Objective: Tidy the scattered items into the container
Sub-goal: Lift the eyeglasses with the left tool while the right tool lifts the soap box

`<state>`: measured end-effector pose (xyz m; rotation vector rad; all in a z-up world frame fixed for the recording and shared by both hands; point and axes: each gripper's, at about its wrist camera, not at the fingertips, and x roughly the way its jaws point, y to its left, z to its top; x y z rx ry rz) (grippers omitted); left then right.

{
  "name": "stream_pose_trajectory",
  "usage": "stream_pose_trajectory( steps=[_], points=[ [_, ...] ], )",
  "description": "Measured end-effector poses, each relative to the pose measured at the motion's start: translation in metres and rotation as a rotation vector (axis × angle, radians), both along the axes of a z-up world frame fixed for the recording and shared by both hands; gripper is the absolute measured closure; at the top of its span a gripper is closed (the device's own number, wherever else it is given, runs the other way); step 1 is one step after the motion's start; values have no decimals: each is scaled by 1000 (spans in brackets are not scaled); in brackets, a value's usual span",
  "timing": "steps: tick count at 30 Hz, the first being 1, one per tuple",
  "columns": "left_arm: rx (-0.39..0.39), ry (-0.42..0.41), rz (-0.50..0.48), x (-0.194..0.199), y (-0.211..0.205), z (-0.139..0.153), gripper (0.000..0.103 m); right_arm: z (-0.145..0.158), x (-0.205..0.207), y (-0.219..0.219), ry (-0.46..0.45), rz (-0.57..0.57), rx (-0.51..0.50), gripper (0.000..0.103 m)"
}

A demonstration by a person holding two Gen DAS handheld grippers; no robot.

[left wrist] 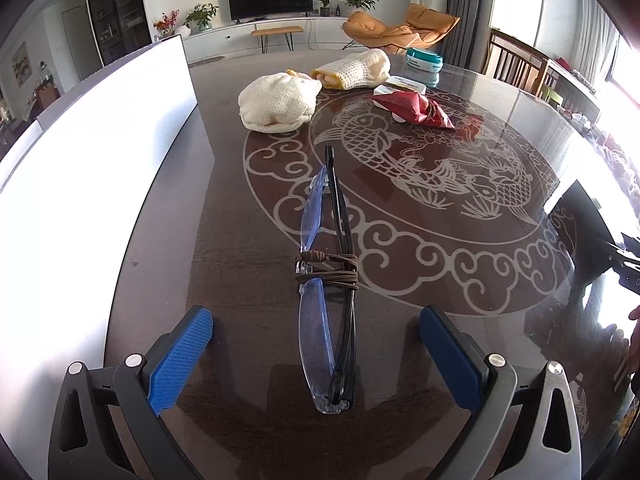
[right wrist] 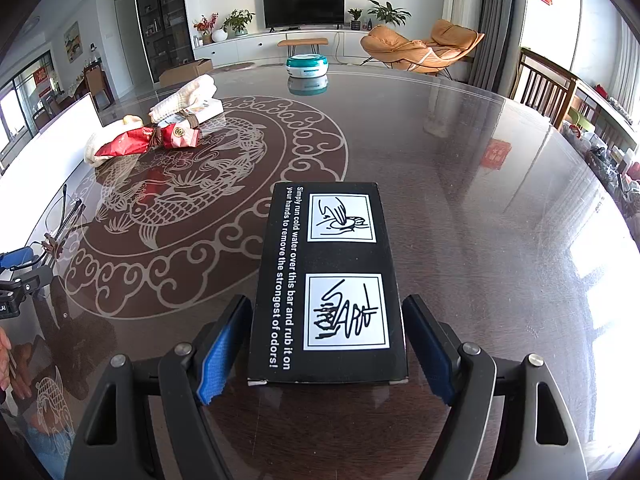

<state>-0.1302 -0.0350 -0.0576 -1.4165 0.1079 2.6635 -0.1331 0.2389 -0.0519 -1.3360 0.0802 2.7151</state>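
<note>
Folded clear-lensed glasses [left wrist: 326, 320], bound with a brown cord, lie on the dark glass table, reaching away from me. My left gripper [left wrist: 316, 316] stands open around their near half, with both blue pads [left wrist: 180, 356] well clear of the frame. A tall white container [left wrist: 100, 160] stands just left of them. In the right wrist view a black box [right wrist: 328, 280] with white printed instructions lies flat on the table. My right gripper [right wrist: 326, 304] is open and straddles its near end, with a thin gap at each pad. The glasses [right wrist: 64, 216] also show far left there.
Further back lie two cream towels [left wrist: 280, 104], a red packet [left wrist: 416, 108], a small white box [left wrist: 400, 86] and a teal round case [left wrist: 424, 64]. Wooden chairs [right wrist: 544, 84] stand along the table's right edge. A person's hand [right wrist: 5, 356] shows at the left border.
</note>
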Motion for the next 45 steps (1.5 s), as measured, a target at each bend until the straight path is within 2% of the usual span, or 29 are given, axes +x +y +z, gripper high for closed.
stream_pose_trajectory(
  steps=[4, 9, 11, 12, 13, 14, 16, 18, 21, 22, 23, 26, 35, 45],
  points=[
    [0, -4, -45, 0, -1, 0, 0, 0, 0, 0, 0, 0, 0, 25],
    [-10, -70, -82, -9, -1, 2, 0, 0, 0, 0, 0, 1, 1, 25],
    [-16, -89, -90, -15, 1, 4, 4, 0, -2, -1, -12, 18, 2, 24],
    [-17, -89, -96, -17, 1, 6, 14, 2, -4, 0, -35, 38, -1, 24],
    [-16, -89, -103, -19, 2, 8, 31, 3, -7, 1, -66, 57, -4, 24],
    [-17, -93, -108, -22, 3, 11, 38, 4, -11, 2, -103, 72, -6, 24],
    [-21, -114, -120, -27, 6, 15, 64, 8, -23, 5, -186, 88, -21, 25],
    [-27, -137, -138, -33, 11, 17, 73, 17, -30, 9, -214, 101, -62, 25],
    [-33, -152, -147, -37, 16, 17, 74, 20, -45, 15, -304, 109, -114, 27],
    [-30, -153, -144, -37, 16, 18, 75, 20, -49, 16, -333, 110, -120, 32],
    [-23, -153, -139, -36, 16, 18, 75, 20, -51, 16, -353, 115, -108, 44],
    [23, -149, -135, -31, 14, 21, 75, 27, -53, 12, -374, 117, -48, 45],
    [83, -122, -143, -14, 11, 37, 75, 56, -42, -6, -325, 170, -61, 45],
    [98, -128, -160, -1, 18, 38, 75, 55, -37, -41, -327, 225, -79, 44]
  ],
)
